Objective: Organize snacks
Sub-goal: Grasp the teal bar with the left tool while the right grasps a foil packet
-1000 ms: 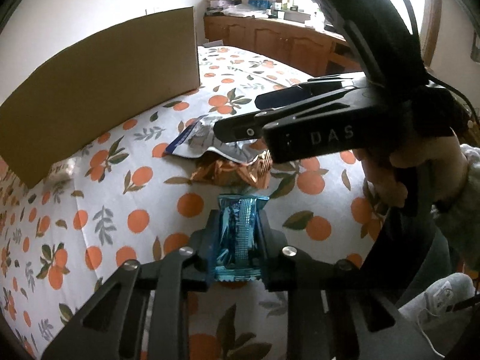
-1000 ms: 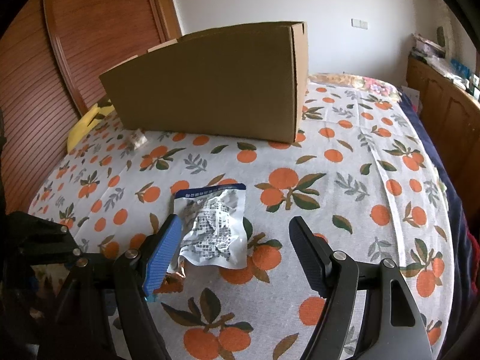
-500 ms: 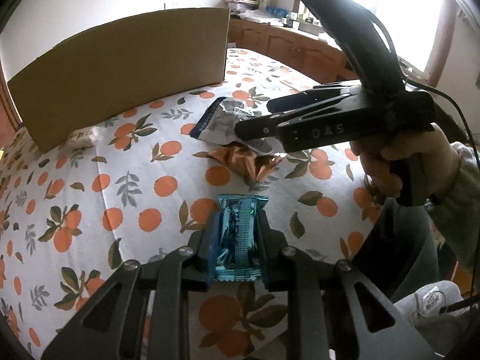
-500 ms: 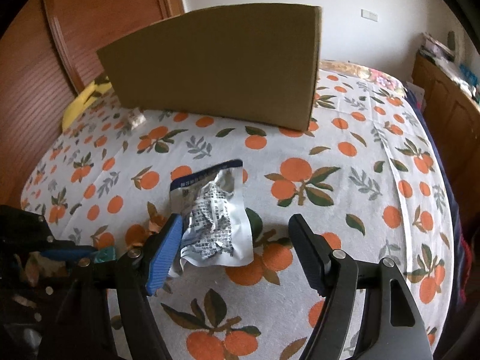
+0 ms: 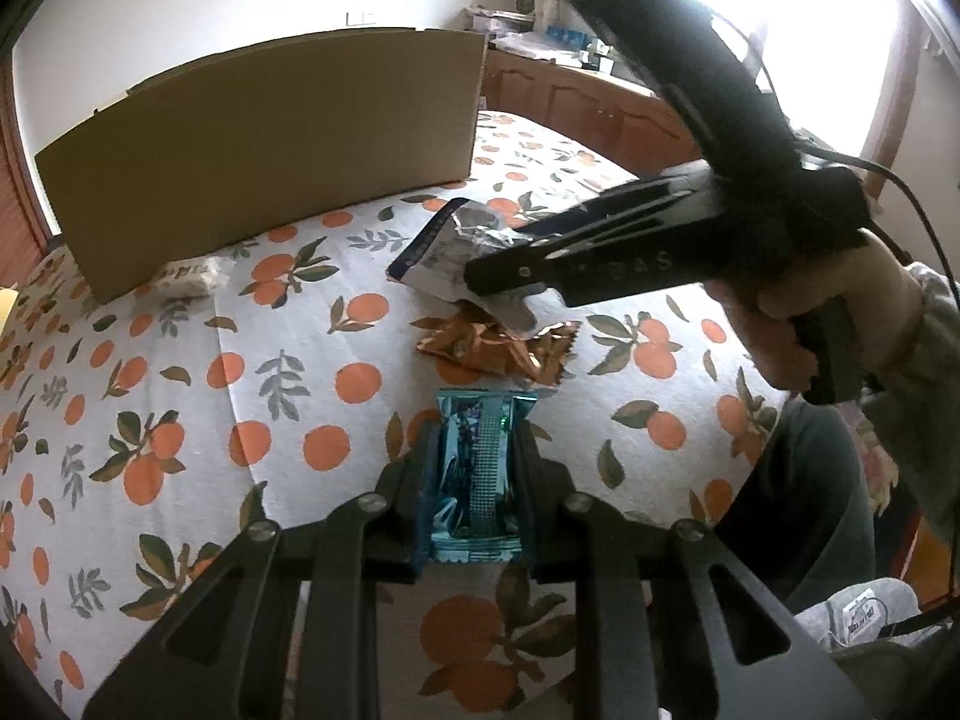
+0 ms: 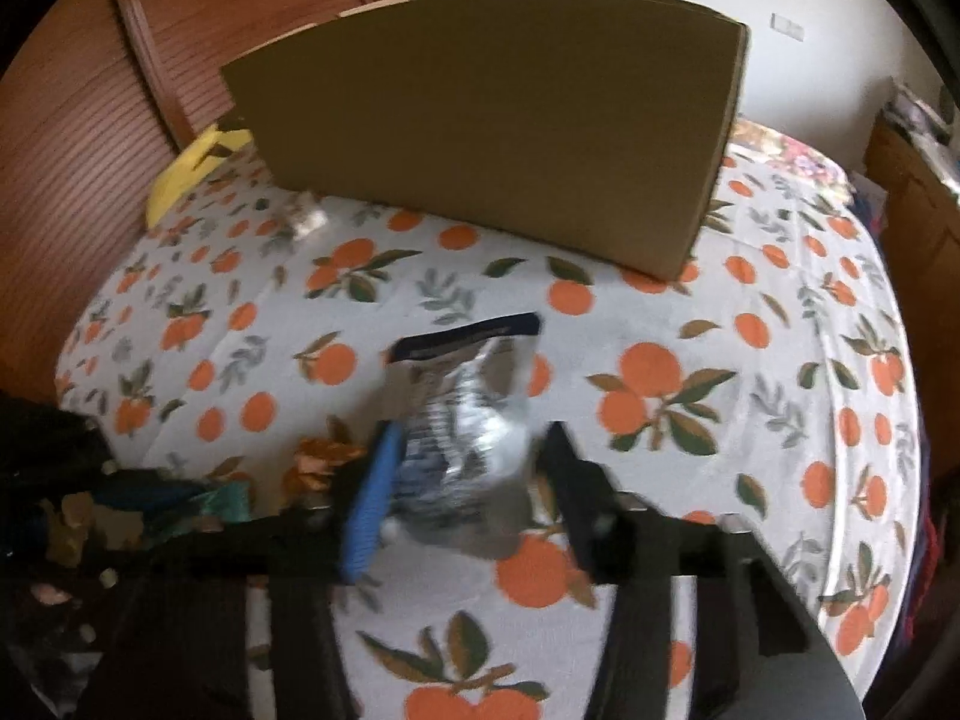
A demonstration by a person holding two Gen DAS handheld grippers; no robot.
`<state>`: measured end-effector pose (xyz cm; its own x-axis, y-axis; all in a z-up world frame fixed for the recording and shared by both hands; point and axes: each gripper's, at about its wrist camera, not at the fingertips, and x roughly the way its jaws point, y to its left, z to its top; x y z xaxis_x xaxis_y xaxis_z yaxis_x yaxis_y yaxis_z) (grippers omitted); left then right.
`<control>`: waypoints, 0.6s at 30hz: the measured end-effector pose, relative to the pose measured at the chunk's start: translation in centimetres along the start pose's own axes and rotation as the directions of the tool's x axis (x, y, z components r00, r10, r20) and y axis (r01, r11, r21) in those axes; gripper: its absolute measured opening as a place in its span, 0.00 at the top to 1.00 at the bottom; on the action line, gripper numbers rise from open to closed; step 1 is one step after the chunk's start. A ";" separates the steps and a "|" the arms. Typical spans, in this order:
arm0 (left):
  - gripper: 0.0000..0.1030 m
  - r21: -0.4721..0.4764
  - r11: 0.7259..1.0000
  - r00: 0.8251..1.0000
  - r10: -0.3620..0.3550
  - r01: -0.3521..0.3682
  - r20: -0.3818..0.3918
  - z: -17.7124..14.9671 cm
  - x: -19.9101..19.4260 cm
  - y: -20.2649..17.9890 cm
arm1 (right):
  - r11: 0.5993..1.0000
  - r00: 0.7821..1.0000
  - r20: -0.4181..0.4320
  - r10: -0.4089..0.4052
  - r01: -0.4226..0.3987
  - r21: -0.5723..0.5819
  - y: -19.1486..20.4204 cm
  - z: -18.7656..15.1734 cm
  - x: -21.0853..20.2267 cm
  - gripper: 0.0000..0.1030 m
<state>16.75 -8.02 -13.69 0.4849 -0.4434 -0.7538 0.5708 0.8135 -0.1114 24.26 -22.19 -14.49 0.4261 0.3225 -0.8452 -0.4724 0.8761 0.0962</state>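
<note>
My left gripper [image 5: 477, 468] is shut on a shiny blue snack packet [image 5: 477, 480], held above the table. My right gripper [image 6: 465, 480] has its jaws closing around a silver snack bag with a dark blue top edge [image 6: 462, 396]; the view is blurred, and the bag looks raised off the cloth in the left wrist view [image 5: 444, 252]. A crumpled orange-gold wrapper [image 5: 498, 348] lies on the cloth between both grippers. A large brown cardboard box [image 5: 270, 144] stands at the far side of the table and also shows in the right wrist view [image 6: 498, 138].
The table has a white cloth with orange fruit print [image 5: 180, 396]. A small white packet [image 5: 192, 276] lies by the box's near wall. A yellow object [image 6: 186, 174] sits left of the box. Wooden cabinets [image 5: 600, 114] stand behind the table.
My right gripper's jaws have narrowed around the silver bag, which has come up off the cloth. Both views have swung so the box fills more of the frame. The blue packet stays in my left gripper.
</note>
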 end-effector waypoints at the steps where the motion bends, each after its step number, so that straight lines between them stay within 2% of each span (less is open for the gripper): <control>1: 0.80 -0.004 1.000 1.000 0.002 -0.002 0.001 0.0 -0.1 0.1 | 1.000 1.000 -0.004 -0.003 0.003 0.002 0.1 0.0 0.0 0.61; 12: 0.80 -0.050 0.999 0.999 0.012 -0.010 0.033 0.0 -0.6 1.3 | 1.000 0.998 0.060 -0.019 0.018 0.025 0.5 -0.4 -1.2 0.67; 15: 0.80 -0.061 0.998 0.999 0.012 -0.009 0.043 0.0 -0.7 1.5 | 0.999 0.997 0.082 -0.014 0.012 0.031 0.6 -0.4 -1.8 0.73; 17: 0.80 -0.066 0.998 0.999 0.014 -0.011 0.049 0.1 -0.7 1.7 | 0.999 0.994 0.107 -0.001 -0.003 0.037 0.6 -0.1 -2.5 0.83; 18: 0.80 -0.068 0.998 0.999 0.015 -0.012 0.051 0.2 -0.7 1.7 | 0.999 0.994 0.110 -0.002 -0.002 0.040 0.5 0.0 -2.8 0.84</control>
<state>17.49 -6.36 -13.21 0.5267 -0.4496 -0.7214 0.5186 0.8424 -0.1464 22.80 -22.69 -12.08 0.5093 0.3582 -0.7825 -0.4424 0.8889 0.1190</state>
